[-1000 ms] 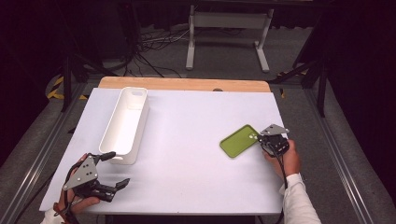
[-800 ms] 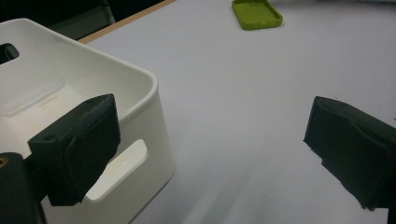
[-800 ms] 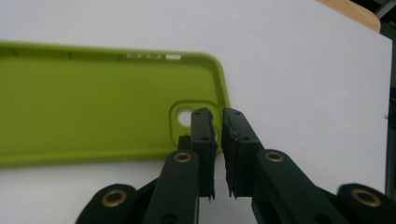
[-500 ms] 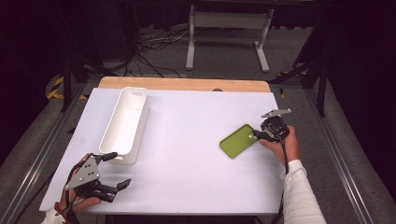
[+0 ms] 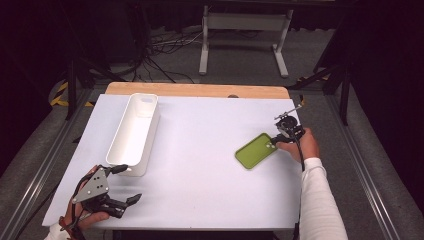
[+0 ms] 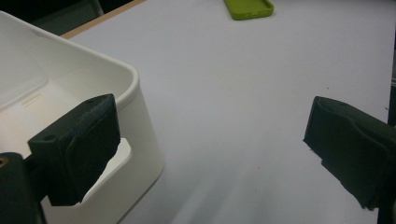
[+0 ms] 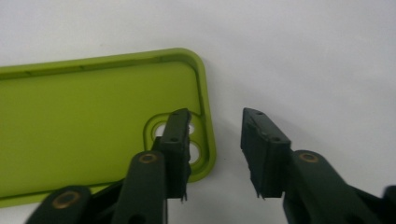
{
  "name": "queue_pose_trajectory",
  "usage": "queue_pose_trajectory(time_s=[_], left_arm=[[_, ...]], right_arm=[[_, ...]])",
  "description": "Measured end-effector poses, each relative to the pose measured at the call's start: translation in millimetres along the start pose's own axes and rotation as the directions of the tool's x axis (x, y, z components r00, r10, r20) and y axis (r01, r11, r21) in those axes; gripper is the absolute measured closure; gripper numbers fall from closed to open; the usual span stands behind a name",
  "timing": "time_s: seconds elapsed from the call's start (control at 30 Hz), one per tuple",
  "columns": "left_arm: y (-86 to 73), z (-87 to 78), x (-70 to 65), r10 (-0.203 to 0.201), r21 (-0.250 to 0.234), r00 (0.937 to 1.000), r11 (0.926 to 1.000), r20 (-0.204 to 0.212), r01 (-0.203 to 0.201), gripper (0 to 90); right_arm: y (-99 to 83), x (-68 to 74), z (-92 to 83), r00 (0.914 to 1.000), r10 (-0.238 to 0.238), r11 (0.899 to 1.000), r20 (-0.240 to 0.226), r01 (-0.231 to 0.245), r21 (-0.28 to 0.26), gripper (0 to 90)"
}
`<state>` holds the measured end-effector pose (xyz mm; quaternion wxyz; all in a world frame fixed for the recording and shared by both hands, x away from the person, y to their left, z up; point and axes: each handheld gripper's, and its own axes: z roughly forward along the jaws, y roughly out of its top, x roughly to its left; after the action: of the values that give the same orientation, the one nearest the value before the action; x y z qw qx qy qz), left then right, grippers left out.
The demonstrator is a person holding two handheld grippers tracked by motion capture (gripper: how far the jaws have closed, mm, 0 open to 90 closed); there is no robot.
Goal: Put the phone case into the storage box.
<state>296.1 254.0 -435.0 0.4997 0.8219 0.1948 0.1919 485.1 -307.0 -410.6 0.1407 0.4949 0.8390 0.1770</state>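
A lime green phone case (image 5: 255, 150) lies hollow side up on the white table (image 5: 200, 175), right of the middle. My right gripper (image 5: 274, 143) sits at its right end, by the camera cut-out. In the right gripper view the gripper (image 7: 217, 140) has one jaw over the cut-out of the case (image 7: 93, 116) and the other over bare table, so the case's rim lies between them. The jaws have just been closing and stand apart without pressing the rim. My left gripper (image 5: 129, 184) is wide open at the near left, holding nothing.
A long white bin (image 5: 150, 145) stands at the left, and its near corner (image 6: 130, 79) is just beside one left jaw. The green case (image 6: 249, 8) lies far across the table from it. A wooden strip (image 5: 200, 90) edges the table's far side.
My right hand has moved a little toward the table's far side, staying at the case's right end. The case, the bin and my left gripper have not moved.
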Motion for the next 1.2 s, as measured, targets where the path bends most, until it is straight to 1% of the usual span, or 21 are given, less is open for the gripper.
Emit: queue_pose_trajectory(time_s=[0.13,0.17,0.27,0.3,0.43,0.47,0.53,0.67,0.77,0.8,0.87,0.9,0.93,0.97,1.0,1.03,1.13,1.2], left_arm=[[0.0,-0.3,-1.0,0.01,-0.001,0.9999,0.9999,0.0,-0.01,4.3],[0.1,-0.4,-1.4,0.009,0.001,0.9999,1.0,0.006,-0.009,4.4],[0.1,-0.1,-1.7,0.01,-0.001,0.9999,1.0,0.005,-0.01,4.4],[0.2,0.0,-1.9,0.01,-0.002,0.9999,1.0,0.006,-0.01,4.4],[0.3,0.3,-2.1,0.01,0.0,0.9999,0.9999,0.007,-0.01,4.4],[0.3,0.5,-2.5,0.005,0.0,1.0,1.0,0.007,-0.005,4.4],[0.5,0.7,-2.1,0.01,0.004,0.9999,0.9999,0.006,-0.01,4.5],[0.7,1.9,-1.9,0.01,0.006,0.9999,0.9999,0.009,-0.01,4.5],[0.8,2.2,-2.2,0.007,0.008,0.9999,0.9999,0.008,-0.007,4.5],[0.8,2.3,-2.2,0.007,0.007,0.9999,0.9999,0.01,-0.007,4.5],[1.0,2.1,-1.9,0.007,0.01,0.9999,0.9999,0.011,-0.007,4.6],[1.0,2.3,-1.9,0.006,0.01,0.9999,0.9999,0.01,-0.006,4.6],[1.1,2.5,-2.0,0.008,0.011,0.9999,0.9999,0.01,-0.008,4.7],[1.1,2.5,-2.0,0.008,0.011,0.9999,0.9999,0.01,-0.008,4.7],[1.2,2.5,-2.3,0.006,0.01,0.9999,0.9999,0.012,-0.006,4.7],[1.2,2.5,-2.4,0.006,0.01,0.9999,0.9999,0.012,-0.006,4.7],[1.2,2.3,-2.5,0.007,0.008,0.9999,0.9999,0.008,-0.007,4.7],[1.1,1.8,-2.5,0.008,0.006,0.9999,1.0,0.007,-0.008,4.7]], right_arm=[[2.8,0.3,4.9,0.9999,-0.014,0.999,-0.009,0.014,0.043,72.0],[2.8,0.5,6.4,0.9997,-0.019,0.998,-0.014,0.02,0.054,73.1],[1.7,0.2,9.1,0.9998,-0.014,0.998,-0.013,0.015,0.065,76.8],[1.3,-0.3,9.3,0.9996,-0.013,0.998,-0.026,0.015,0.064,80.7],[1.3,-0.2,9.5,0.9995,-0.015,0.998,-0.029,0.017,0.067,82.6],[1.1,-0.1,9.4,0.9994,-0.019,0.998,-0.028,0.021,0.067,83.3],[0.5,0.2,8.7,0.9993,-0.024,0.997,-0.028,0.026,0.068,83.9],[-1.6,3.2,8.3,0.9985,-0.055,0.998,-0.007,0.055,0.042,84.7],[-2.5,5.8,7.0,0.9976,-0.069,0.997,-0.01,0.069,0.016,84.9],[-2.5,5.8,7.0,0.9976,-0.069,0.997,-0.01,0.069,0.016,84.9],[-2.4,10.0,2.4,0.9964,-0.084,0.996,-0.013,0.083,-0.026,85.2],[-2.1,11.4,0.6,0.996,-0.088,0.995,-0.013,0.088,-0.04,87.4],[-1.4,15.5,-2.6,0.9936,-0.112,0.992,0.007,0.113,-0.059,87.8],[-1.4,15.5,-2.6,0.9936,-0.112,0.992,0.007,0.113,-0.059,87.8],[-0.8,19.4,-5.1,0.9917,-0.126,0.989,0.027,0.127,-0.075,87.8],[-0.4,22.6,-6.6,0.9902,-0.138,0.987,0.022,0.14,-0.085,87.7],[1.2,33.1,-9.4,0.9824,-0.178,0.977,0.058,0.183,-0.106,87.7],[2.0,38.0,-13.3,0.9795,-0.188,0.97,0.072,0.197,-0.14,87.7]])
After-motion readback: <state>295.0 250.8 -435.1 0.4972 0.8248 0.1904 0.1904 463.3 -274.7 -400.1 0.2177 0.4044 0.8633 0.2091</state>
